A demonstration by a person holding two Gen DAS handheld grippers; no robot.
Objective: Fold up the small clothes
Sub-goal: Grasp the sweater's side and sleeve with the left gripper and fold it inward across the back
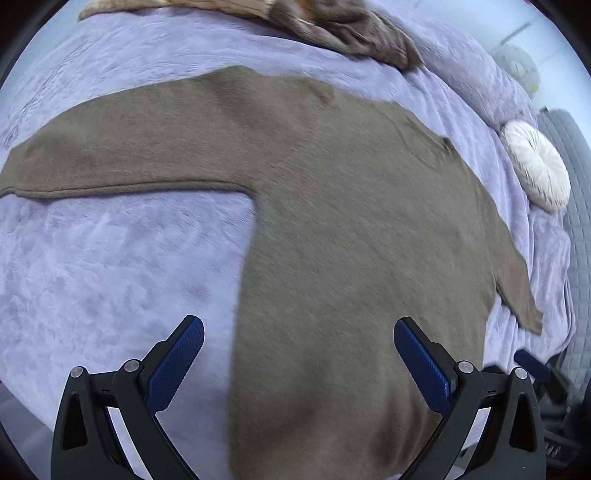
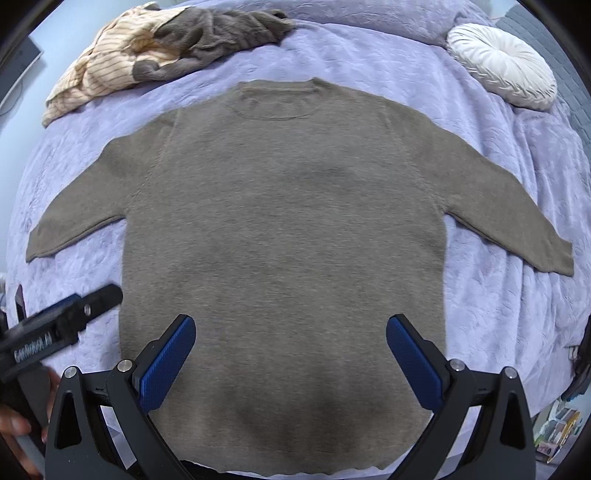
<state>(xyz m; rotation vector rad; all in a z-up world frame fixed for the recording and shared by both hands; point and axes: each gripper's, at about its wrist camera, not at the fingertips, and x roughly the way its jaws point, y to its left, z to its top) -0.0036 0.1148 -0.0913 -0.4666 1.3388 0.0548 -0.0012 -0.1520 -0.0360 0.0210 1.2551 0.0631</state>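
Observation:
A taupe long-sleeved sweater [image 2: 284,221] lies flat on the lavender bedspread [image 2: 480,302], neck at the far side, both sleeves spread out. It also fills the left wrist view [image 1: 332,229]. My right gripper [image 2: 291,332] is open and empty above the sweater's lower body. My left gripper [image 1: 299,334] is open and empty above the sweater's lower left edge; it also shows at the left of the right wrist view [image 2: 99,299].
A heap of other clothes, a striped cream piece [image 2: 110,62] and a grey piece [image 2: 221,29], lies at the bed's far left. A round white cushion [image 2: 502,62] sits at the far right. A grey quilted surface [image 1: 576,206] borders the bed.

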